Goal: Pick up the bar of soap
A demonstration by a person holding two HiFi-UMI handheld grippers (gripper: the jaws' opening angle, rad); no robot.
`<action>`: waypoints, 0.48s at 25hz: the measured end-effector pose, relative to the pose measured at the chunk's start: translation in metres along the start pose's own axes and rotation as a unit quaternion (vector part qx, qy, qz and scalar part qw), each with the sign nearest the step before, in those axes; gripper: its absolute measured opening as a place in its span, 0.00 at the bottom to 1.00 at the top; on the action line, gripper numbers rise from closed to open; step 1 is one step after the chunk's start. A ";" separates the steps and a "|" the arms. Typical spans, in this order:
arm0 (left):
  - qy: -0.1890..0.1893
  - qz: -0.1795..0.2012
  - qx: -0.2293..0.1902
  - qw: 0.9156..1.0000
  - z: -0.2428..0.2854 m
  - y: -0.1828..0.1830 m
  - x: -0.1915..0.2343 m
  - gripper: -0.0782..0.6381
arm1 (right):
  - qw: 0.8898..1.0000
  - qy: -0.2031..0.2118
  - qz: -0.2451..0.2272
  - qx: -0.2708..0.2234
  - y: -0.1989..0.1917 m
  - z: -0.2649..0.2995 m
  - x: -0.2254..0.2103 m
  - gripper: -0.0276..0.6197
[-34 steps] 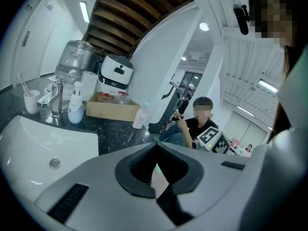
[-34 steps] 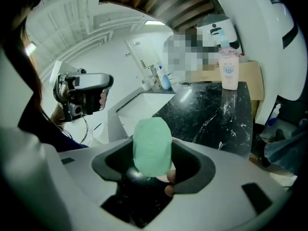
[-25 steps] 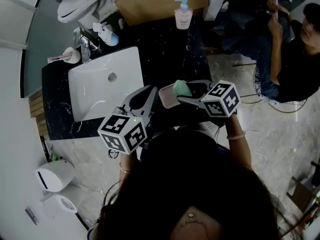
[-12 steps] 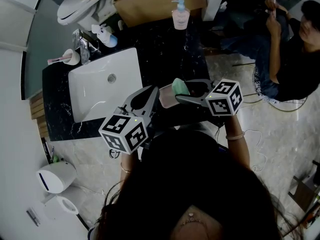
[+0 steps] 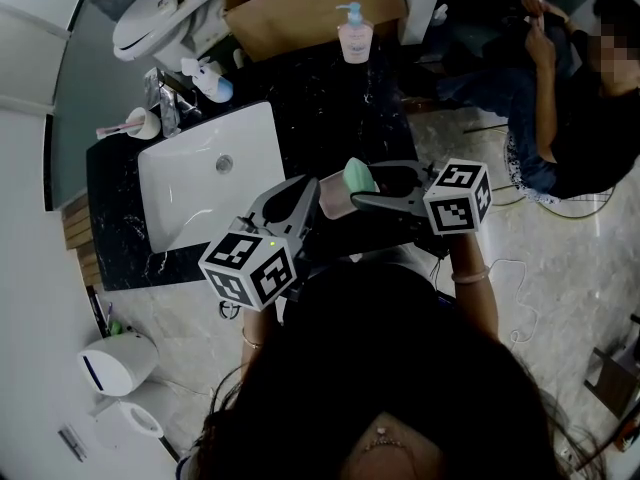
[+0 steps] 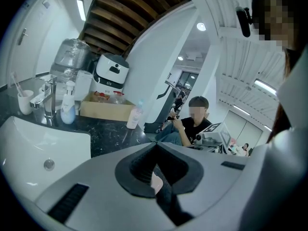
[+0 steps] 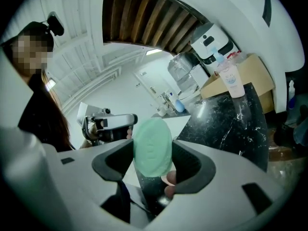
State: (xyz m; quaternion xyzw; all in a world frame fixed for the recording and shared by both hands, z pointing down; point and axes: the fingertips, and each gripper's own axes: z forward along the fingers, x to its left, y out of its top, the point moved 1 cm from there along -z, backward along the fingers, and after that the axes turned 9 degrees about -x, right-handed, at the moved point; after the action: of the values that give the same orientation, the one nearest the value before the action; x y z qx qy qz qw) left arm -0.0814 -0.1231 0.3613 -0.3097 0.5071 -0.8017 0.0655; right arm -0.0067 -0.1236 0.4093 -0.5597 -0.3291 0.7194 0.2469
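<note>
The right claw is gripping the green soap upright between its jaws, over a pink dish at the desk's edge. The left claw is hanging closed, empty, alongside.

White sink, pink pump bottle, cardboard box

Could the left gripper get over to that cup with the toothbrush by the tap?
Probably yes. The left gripper is shut and empty, and only the open sink lies between it and the cup. The tap stands close beside the cup, so the approach may be tight.
</note>
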 end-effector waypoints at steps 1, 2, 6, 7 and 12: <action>-0.001 -0.001 0.000 1.000 0.000 0.000 0.000 0.12 | 1.000 0.005 0.003 -0.006 0.002 0.000 0.002 0.42; -0.002 -0.002 0.000 1.000 -0.001 0.000 0.000 0.12 | 1.000 0.009 0.004 -0.011 0.003 -0.001 0.003 0.42; -0.002 -0.003 0.002 1.000 -0.004 -0.001 0.002 0.12 | 1.000 0.019 0.007 -0.020 0.005 -0.003 0.006 0.42; -0.002 -0.002 0.002 1.000 -0.005 -0.001 0.003 0.12 | 1.000 0.019 0.007 -0.022 0.005 -0.003 0.007 0.42; 0.001 -0.002 0.005 1.000 -0.007 -0.002 0.007 0.12 | 0.999 0.025 0.014 -0.028 0.008 -0.004 0.010 0.42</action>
State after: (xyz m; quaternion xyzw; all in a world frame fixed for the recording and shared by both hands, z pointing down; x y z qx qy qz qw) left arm -0.0903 -0.1197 0.3640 -0.3099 0.5025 -0.8044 0.0652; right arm -0.0053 -0.1203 0.3961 -0.5885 -0.3350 0.6992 0.2293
